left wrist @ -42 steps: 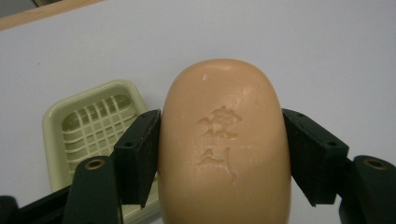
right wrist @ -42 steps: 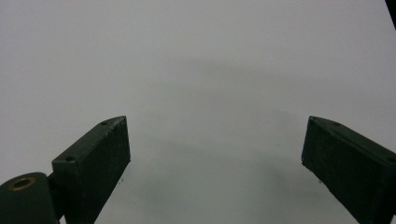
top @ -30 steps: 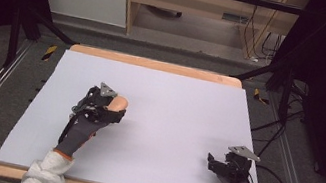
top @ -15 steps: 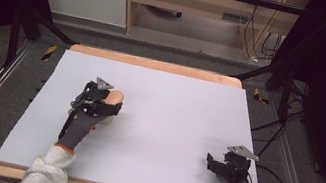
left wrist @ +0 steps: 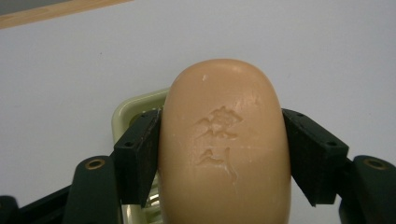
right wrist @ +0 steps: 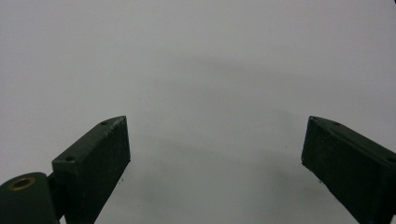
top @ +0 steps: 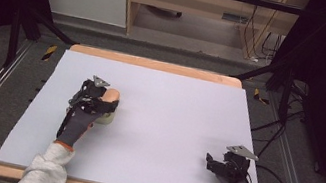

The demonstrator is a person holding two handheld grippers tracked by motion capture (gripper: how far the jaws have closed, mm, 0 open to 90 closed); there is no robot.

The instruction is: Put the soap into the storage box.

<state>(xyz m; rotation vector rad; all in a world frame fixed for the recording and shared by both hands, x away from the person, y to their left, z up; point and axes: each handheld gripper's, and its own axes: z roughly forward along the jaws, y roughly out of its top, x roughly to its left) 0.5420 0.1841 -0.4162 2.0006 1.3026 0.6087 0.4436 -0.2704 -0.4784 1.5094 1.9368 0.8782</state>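
Pale grey-lilac table top [top: 170,123] with a wooden edge, dark floor, rails and cabling around it, a wood desk and a white cabinet behind; surface bare apart from the work on its left half. Left gripper [top: 98,103] is clamped on a peach-coloured soap bar [left wrist: 224,140], jaws pressing its two long flanks, embossed face toward the camera, rounded end pointing forward. Side grip makes sense: the flanks are the flattest, most parallel faces on a curved, likely slick bar, and it leaves the underside free to seat. Just under and behind the bar sits a pale green soap dish [left wrist: 128,109], its rim peeking out left of the bar; in the high view the dish [top: 106,118] lies on the table at the gripper tip, soap [top: 110,96] over it. Can't tell whether the bar touches the dish or hangs just above. My read: the step is bar and dish, either seating the soap or lifting it off; the frames don't settle which. Risk if seating: bar looks about as wide as the dish opening, so the jaws may foul the rim on release. Right gripper [top: 224,166] is parked near the table's near right corner, well apart from the soap, jaws spread wide and empty, only bare table between them [right wrist: 215,140]; looks idle, kept clear of the left hand's work
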